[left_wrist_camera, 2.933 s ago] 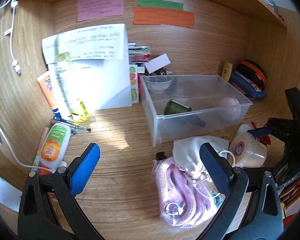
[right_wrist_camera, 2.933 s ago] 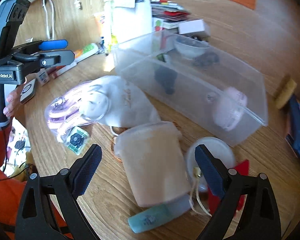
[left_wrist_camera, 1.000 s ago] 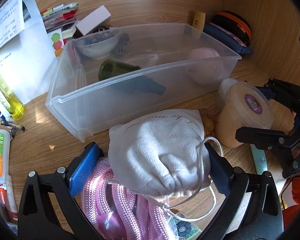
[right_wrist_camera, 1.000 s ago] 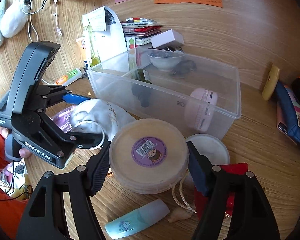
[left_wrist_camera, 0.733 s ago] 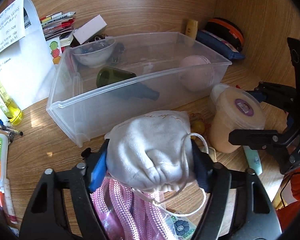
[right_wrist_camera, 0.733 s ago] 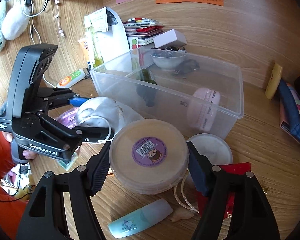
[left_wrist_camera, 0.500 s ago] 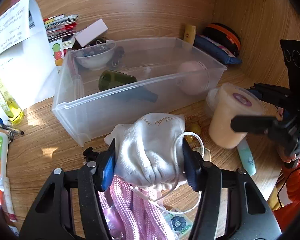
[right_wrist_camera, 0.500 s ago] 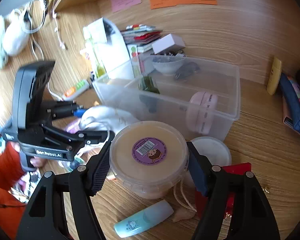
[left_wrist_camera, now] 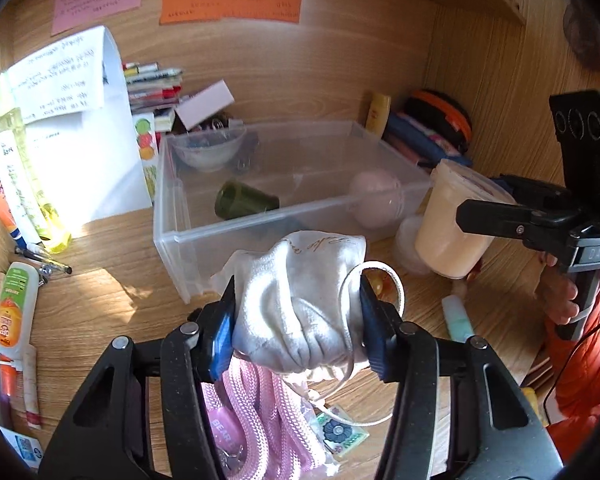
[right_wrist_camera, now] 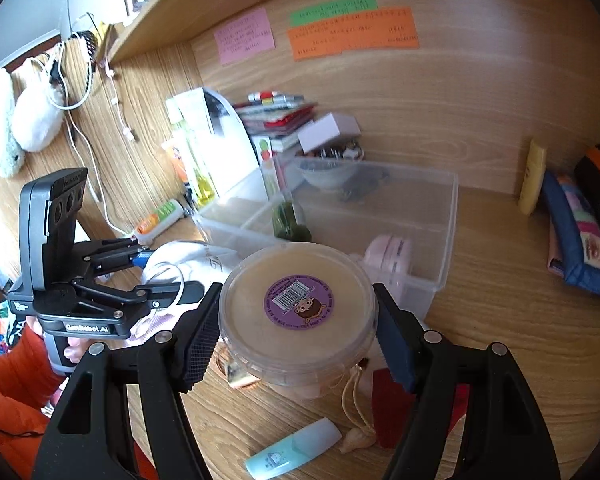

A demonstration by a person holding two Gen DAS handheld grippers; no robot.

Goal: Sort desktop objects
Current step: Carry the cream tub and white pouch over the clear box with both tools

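Both fingers of the left gripper (left_wrist_camera: 296, 312) have just closed on the white drawstring pouch (left_wrist_camera: 300, 300), pressing its sides; it hangs above the pink rope (left_wrist_camera: 260, 412), bunched neck toward the camera. Right gripper (right_wrist_camera: 296, 328) clamps the lidded tub (right_wrist_camera: 298, 312) upright beside the clear bin's (right_wrist_camera: 440, 256) front edge.

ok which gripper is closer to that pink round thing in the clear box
Right. The right gripper, holding the lidded tub, sits just beside the pink round thing; the left gripper, squeezing the white pouch, is farther back.

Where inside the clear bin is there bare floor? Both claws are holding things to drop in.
The clear bin has bare floor in its middle and back right, between the green bottle and pink round case. Its back left is crowded by the small bowl.
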